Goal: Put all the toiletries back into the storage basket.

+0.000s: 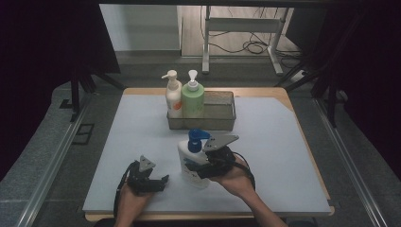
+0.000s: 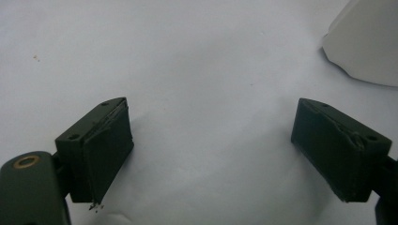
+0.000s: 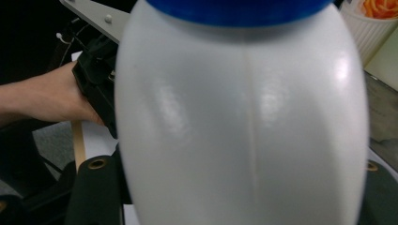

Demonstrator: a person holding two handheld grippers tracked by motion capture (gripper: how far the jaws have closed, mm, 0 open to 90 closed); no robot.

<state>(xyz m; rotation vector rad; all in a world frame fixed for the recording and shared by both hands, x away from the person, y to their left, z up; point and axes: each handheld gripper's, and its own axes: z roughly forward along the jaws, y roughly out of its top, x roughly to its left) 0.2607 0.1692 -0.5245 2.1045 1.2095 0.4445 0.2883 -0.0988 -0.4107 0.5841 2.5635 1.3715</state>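
A white pump bottle [image 1: 191, 164] with a blue pump head [image 1: 196, 137] stands upright on the pale table mat, near the front centre. My right gripper [image 1: 195, 169] reaches in from the right, shut on the bottle's body. In the right gripper view the bottle [image 3: 239, 122] hides both jaws. My left gripper [image 1: 157, 182] rests low at the front left, a short way left of the bottle. Its jaws stand wide apart over bare mat [image 2: 211, 150], with nothing between them. A corner of the bottle [image 2: 366, 42] shows at the top right of the left gripper view.
A grey mesh basket [image 1: 222, 119] stands behind the bottle at the table's middle back. A white pump bottle with an orange label [image 1: 173, 97] and a green pump bottle [image 1: 193, 98] stand in its left end. Bare mat [image 1: 274, 156] lies to the right.
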